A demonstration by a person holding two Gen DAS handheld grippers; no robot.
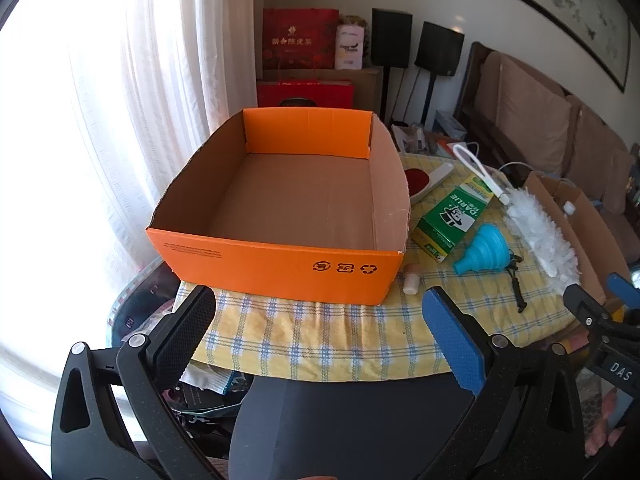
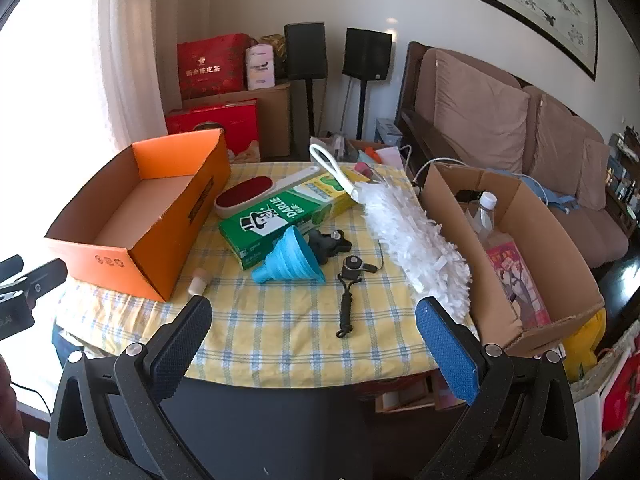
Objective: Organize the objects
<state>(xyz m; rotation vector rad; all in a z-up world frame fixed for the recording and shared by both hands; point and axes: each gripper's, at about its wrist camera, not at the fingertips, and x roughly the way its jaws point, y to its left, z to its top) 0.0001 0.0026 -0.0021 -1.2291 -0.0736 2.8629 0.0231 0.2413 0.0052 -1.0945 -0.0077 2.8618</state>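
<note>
You are at the start of sorting, with your left gripper [image 1: 320,332] and right gripper [image 2: 314,340] both spread wide and empty at the near table edge, the orange box [image 1: 276,268] bare on the left, so next reach for the blue funnel [image 2: 290,258] just right of it.

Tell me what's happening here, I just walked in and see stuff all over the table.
A person holds two grippers, left gripper and right gripper, both open and empty above the table's near edge. The orange box is empty. The toothpaste box, blue funnel and white duster lie untouched on the checked cloth.
</note>
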